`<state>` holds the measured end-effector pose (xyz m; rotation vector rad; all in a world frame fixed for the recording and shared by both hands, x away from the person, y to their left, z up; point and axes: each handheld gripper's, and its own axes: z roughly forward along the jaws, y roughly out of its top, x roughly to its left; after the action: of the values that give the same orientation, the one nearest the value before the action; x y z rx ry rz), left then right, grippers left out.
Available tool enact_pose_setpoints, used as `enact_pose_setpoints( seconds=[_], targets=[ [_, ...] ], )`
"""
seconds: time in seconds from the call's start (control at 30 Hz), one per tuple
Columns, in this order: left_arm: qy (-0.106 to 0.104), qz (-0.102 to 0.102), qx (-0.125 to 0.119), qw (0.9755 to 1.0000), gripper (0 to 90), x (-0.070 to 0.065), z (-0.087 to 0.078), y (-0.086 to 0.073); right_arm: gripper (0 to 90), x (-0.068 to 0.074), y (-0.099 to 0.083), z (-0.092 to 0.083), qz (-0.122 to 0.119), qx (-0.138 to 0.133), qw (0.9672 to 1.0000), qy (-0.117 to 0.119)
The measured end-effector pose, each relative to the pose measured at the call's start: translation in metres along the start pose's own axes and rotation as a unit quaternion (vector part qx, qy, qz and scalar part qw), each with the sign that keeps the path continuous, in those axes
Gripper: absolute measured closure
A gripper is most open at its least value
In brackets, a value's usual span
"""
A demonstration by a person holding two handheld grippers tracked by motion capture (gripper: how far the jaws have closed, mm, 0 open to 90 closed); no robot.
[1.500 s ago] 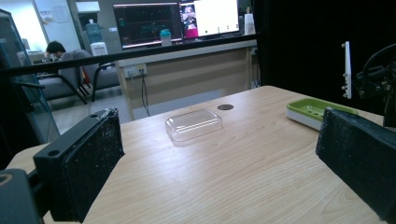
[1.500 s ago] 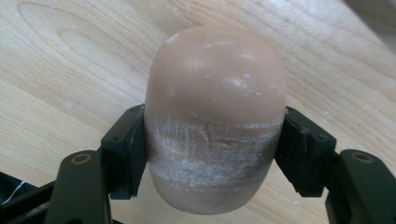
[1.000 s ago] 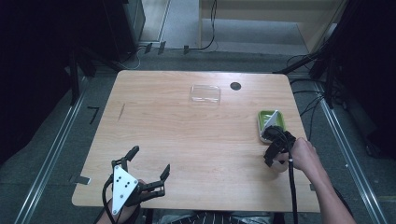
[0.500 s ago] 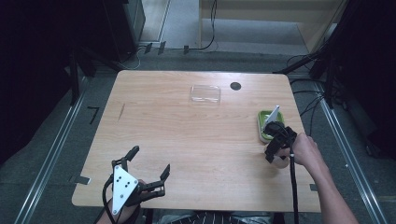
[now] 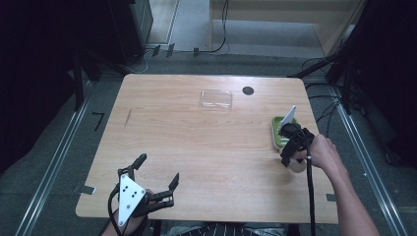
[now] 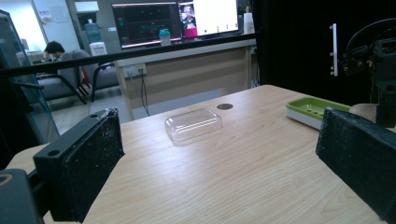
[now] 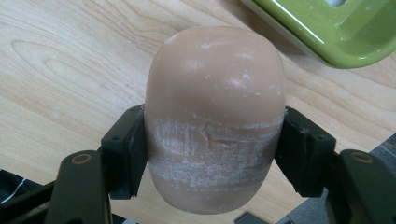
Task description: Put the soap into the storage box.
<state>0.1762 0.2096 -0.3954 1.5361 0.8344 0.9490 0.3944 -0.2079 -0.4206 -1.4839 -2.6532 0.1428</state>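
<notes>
Since the right gripper clamps the smooth soap only low down, it could slip out short of the green dish, while the left gripper waits open-jawed.

The soap is a smooth, rounded, beige-pink bar, egg-like in outline, with whitish scuffed bands across its lower half. It is clamped on both sides, over the wooden surface near its right edge, just beside the green dish, which stands apart from it.
</notes>
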Motion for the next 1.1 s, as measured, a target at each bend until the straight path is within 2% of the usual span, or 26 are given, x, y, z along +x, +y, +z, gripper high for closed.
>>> enact_pose_setpoints(
  seconds=[0.7,1.1],
  targets=[
    [-0.003,0.002,0.000,1.0000,1.1,0.000,0.000,0.000,34.1,-0.013,0.012,-0.015,0.013,-0.004,0.9999,0.002],
    [-0.002,0.000,-0.001,1.0000,1.1,0.000,0.000,0.000,34.0,-0.019,0.021,-0.025,0.012,-0.012,0.9999,0.000]
  ],
)
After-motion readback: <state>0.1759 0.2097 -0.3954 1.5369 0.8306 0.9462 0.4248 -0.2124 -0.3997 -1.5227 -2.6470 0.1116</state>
